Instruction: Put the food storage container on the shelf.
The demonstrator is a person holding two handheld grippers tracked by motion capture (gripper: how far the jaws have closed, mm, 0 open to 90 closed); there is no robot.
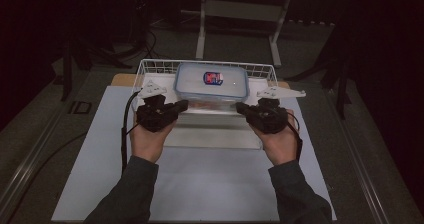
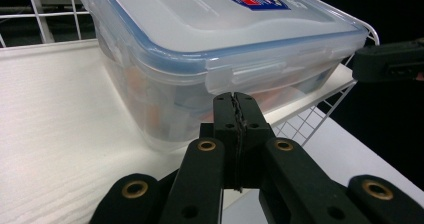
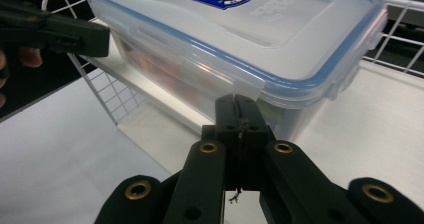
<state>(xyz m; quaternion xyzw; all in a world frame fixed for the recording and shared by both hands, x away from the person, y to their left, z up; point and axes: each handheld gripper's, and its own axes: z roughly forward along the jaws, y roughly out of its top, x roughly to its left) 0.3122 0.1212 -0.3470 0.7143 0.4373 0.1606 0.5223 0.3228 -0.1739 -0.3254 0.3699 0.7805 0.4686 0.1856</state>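
Note:
A clear plastic box (image 1: pixel 211 81) with a blue-rimmed snap lid and a red and blue label stands in a white wire basket (image 1: pixel 150 64). Orange and pale contents show dimly through its wall (image 2: pixel 150 109). My left gripper (image 1: pixel 184 105) is shut, with nothing between its jaws, and its tip (image 2: pixel 234 101) sits just under the box's side latch (image 2: pixel 250 74). From the other side my right gripper (image 1: pixel 239 107) is likewise shut and empty, its tip (image 3: pixel 239 105) close below the lid's rim (image 3: pixel 260 34). Whether either tip touches the box I cannot tell.
The basket rests on a white board (image 2: pixel 50 134) at the far end of a pale mat (image 1: pixel 200 184) on the table. Wire walls (image 3: pixel 115 99) rise at the basket's back and sides. A metal stand (image 1: pixel 240 9) is behind, in a dark room. A black cable (image 1: pixel 123 134) trails from the left gripper.

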